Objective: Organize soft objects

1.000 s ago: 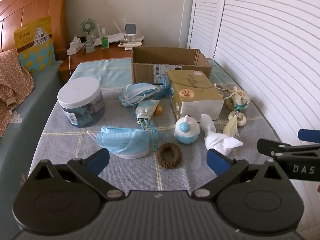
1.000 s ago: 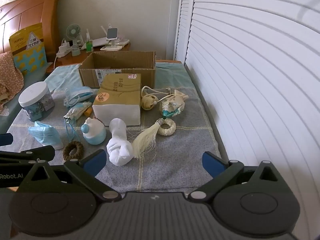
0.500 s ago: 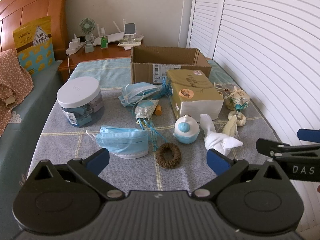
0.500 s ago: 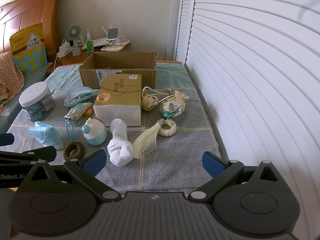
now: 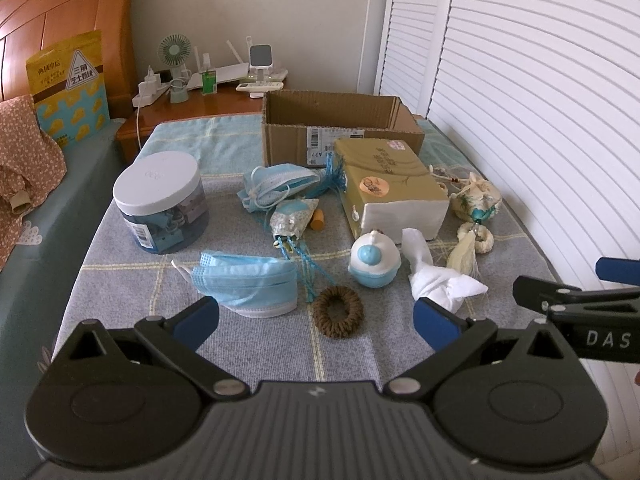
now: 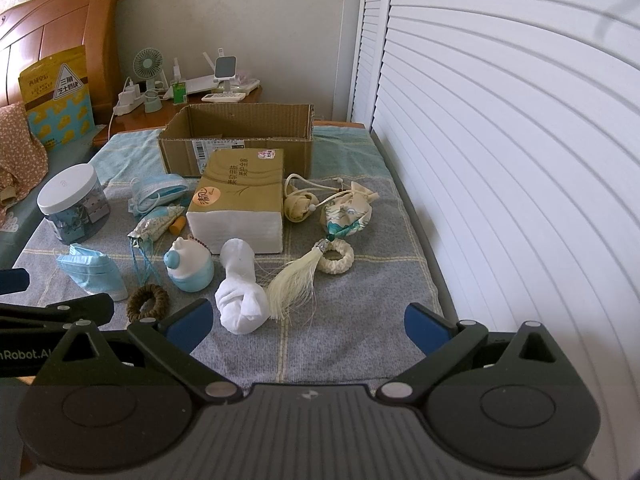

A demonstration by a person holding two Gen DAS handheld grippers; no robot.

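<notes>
**Nothing sorted yet: the soft things all lie outside the box**

Bedroom setting: a grey-and-teal checked cloth covers the work surface, with a wooden headboard to the left and white louvred doors along the right. At the far end stands an open brown cardboard box; as far as its inside shows, it looks empty.

Both tools hang above the near edge with nothing between their blue pads. The left gripper has its jaws spread wide, and the right gripper is likewise parted and empty.

Every soft item is spread on the cloth, apart from the box: a folded light-blue face mask nearest the left tool, a second crumpled blue mask further back, a brown woven hair ring, a knotted white sock, a cream tassel on a braided ring, a printed drawstring pouch, a small patterned sachet with blue cords, and a wrapped pack of white tissues just in front of the box. A white-lidded clear jar and a white-and-blue round toy sit among them.

By my reading the task is at its very start: no item is gripped, and all the sorting remains.
</notes>
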